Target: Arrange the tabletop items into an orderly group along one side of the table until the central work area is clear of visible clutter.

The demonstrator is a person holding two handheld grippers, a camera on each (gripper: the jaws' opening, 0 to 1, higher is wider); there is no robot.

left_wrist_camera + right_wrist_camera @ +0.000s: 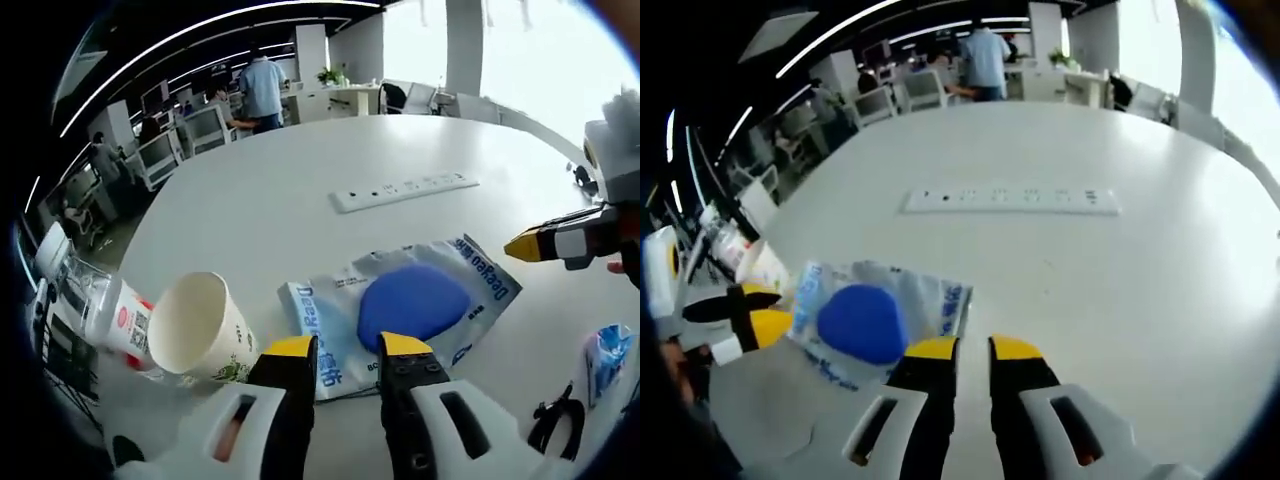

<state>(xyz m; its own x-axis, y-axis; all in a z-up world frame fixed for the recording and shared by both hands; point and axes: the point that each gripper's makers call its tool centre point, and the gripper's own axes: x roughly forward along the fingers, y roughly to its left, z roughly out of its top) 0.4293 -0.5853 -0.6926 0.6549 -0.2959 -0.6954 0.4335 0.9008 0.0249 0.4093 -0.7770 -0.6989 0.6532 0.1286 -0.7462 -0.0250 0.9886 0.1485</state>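
White tabletop (pixel 300 180), round and mostly bare across the far half; a white power strip (pixel 403 190) lies set into it beyond the middle. The clutter sits at the near side. A plastic packet (pixel 400 305) with a blue pad inside lies flat just ahead of the left gripper (pixel 348 352). To its left a paper cup (pixel 200 328) lies on its side, mouth toward the camera, with a clear bottle (pixel 105 310) touching or just behind it at the table edge. At the near right are a small blue-and-white wrapper (pixel 607 355) and a black clip (pixel 555 420).

Left gripper: jaws slightly apart, empty, tips just short of the packet's near edge. Right gripper (pixel 962 350): jaws nearly together, a narrow gap, nothing between them, over bare table to the right of the packet (pixel 875 315).

Judgement: early in the task; the packet looks like the item in hand. Next move calls for a low, flat approach to pinch the thin edge, then a slide toward the cup and bottle.

Hard to make out: the bottle's label, whether the cup touches the bottle, the clip's exact form. The wrapper is cut off at the right of the left gripper view.
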